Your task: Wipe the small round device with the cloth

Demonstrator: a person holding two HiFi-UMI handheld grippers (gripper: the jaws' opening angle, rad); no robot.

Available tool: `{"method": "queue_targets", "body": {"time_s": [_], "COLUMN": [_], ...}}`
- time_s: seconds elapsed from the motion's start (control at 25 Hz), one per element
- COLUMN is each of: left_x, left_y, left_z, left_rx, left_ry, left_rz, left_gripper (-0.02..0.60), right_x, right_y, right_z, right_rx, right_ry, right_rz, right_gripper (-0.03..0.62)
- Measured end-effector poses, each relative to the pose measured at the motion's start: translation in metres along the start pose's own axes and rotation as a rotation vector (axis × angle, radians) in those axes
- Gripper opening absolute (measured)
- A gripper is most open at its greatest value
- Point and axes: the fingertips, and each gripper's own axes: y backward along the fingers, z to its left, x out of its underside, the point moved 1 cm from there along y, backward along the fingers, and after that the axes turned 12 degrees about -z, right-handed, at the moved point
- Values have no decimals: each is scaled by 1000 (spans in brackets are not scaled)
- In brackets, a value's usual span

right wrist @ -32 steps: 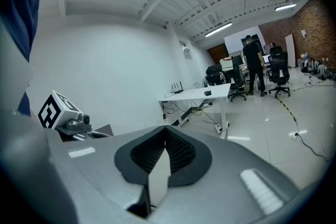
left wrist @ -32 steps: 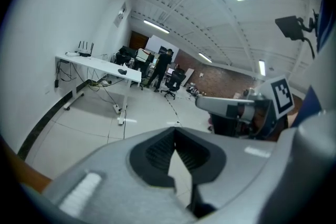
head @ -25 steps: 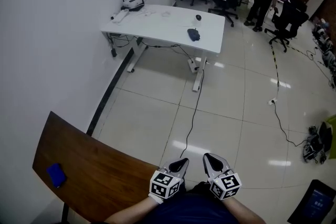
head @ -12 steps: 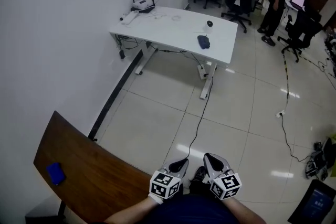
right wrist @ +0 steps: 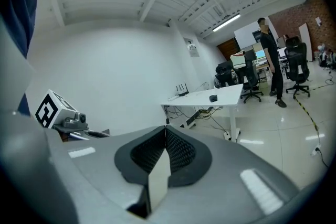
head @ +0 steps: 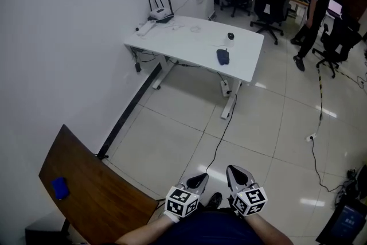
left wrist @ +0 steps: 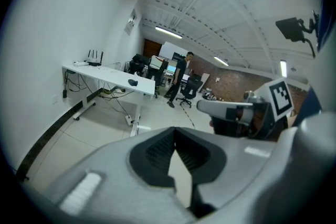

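Far ahead stands a white desk point(head: 183, 43). On it lie a dark blue cloth point(head: 222, 56) and, just beyond the cloth, a small round dark device point(head: 230, 36). Both show tiny in the gripper views too: the cloth point(left wrist: 133, 82) and the device point(right wrist: 212, 98). My left gripper point(head: 199, 180) and right gripper point(head: 234, 171) are held close to my body at the bottom of the head view, far from the desk. Both are shut, jaws meeting at the tips, with nothing between them.
A brown wooden table point(head: 86, 192) with a small blue object point(head: 59, 187) lies at lower left. A router point(head: 160, 13) sits at the desk's far corner. Cables point(head: 221, 135) trail over the tiled floor. A person point(head: 315, 8) stands among office chairs point(head: 269, 11) at the back.
The head view has shifted: the white desk now sits lower and further right in the frame. Both grippers stay shut in the same place near my body.
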Motion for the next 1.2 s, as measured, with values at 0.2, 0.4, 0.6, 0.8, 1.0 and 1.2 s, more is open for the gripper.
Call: {"method": "queue_targets", "body": {"time_s": [0.2, 0.4, 0.6, 0.8, 1.0, 1.2], "left_x": [-3, -10, -21, -36, -58, -77], "left_y": [-13, -32, -66, -93, -114, -130], "left_z": [4, 10, 21, 42, 78, 111], "left_rx": [-34, -40, -6, 19, 20, 33], "left_ry": [7, 11, 11, 14, 29, 53], "left_rz": [10, 9, 22, 25, 11, -4], "left_gripper": [2, 2, 2, 2, 2, 2], "right_x": [-4, -9, -21, -29, -36, -41], "right_y": [-5, -19, -41, -72, -115, -157], "right_z": [-27, -38, -68, -85, -93, -92], "right_rx": [21, 4, 46, 68, 77, 81], "right_ry": [-32, -30, -31, -20, -8, 17], "right_rz": [4, 5, -4, -6, 1, 21], "right_gripper": [12, 11, 11, 12, 11, 11]}}
